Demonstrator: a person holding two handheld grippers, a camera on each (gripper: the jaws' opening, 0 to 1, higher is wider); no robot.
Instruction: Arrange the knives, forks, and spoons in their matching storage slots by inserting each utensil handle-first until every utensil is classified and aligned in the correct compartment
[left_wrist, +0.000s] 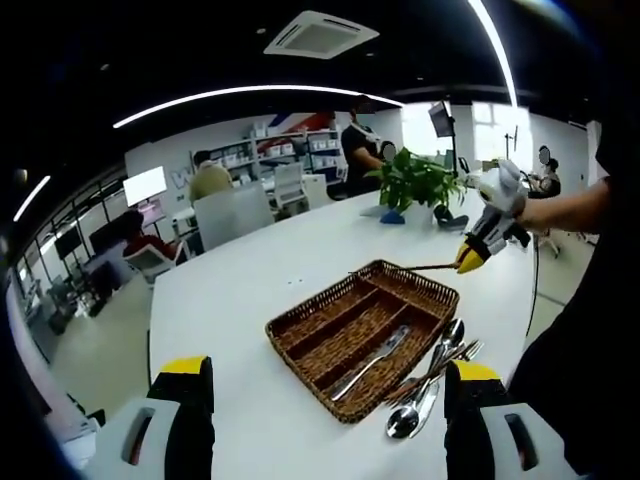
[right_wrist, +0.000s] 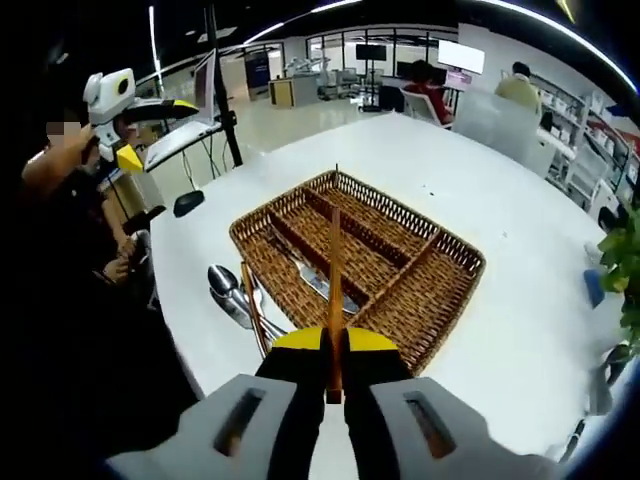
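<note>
Wooden-handled utensil (right_wrist: 335, 290) pinched in right fingers (right_wrist: 334, 362) above wicker tray (right_wrist: 445, 290), left fingers (left_wrist: 325, 400) spread, hovering low.

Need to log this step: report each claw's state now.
Left claw: open, holding nothing.
Right claw: closed on a wooden-handled utensil, held over the wicker tray; which kind of utensil cannot be told.

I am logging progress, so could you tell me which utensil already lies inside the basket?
The knife, flat in one long slot; the spoons lie outside the wicker basket.
</note>
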